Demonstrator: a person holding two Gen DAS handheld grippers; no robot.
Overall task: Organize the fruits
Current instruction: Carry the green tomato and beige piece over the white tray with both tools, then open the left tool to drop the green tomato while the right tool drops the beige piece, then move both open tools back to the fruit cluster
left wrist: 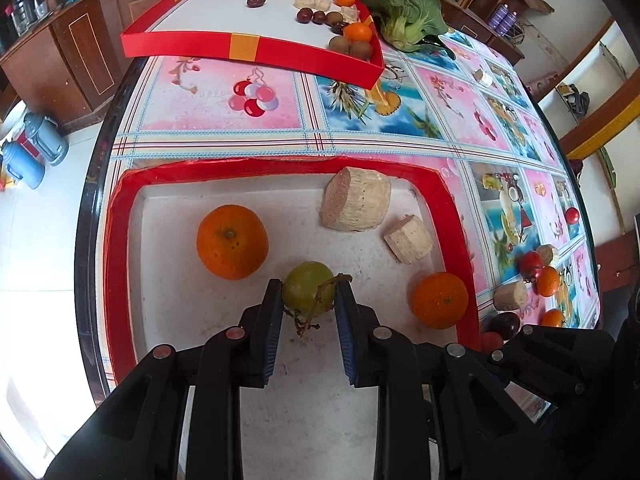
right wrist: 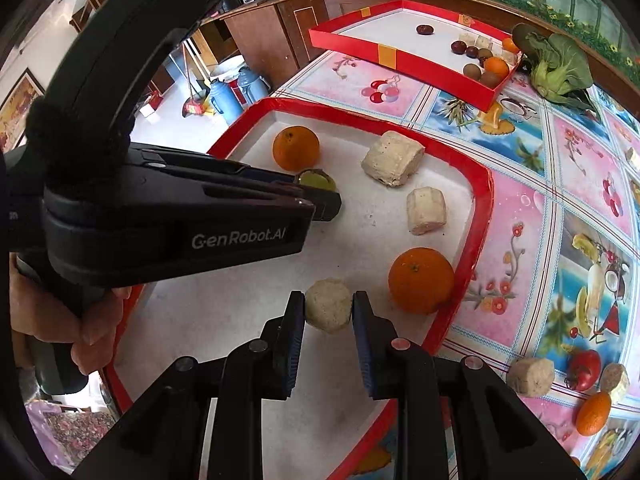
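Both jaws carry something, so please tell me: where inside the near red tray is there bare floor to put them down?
Free: the near red tray's floor left of the big orange. Crowded: its right side, with two pale chunks and the small orange.

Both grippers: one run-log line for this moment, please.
left gripper: shut on green grape | right gripper: shut on pale chunk | both over near red tray

Wooden cabinets (left wrist: pixel 76 52), pale tiled floor (left wrist: pixel 36 240)
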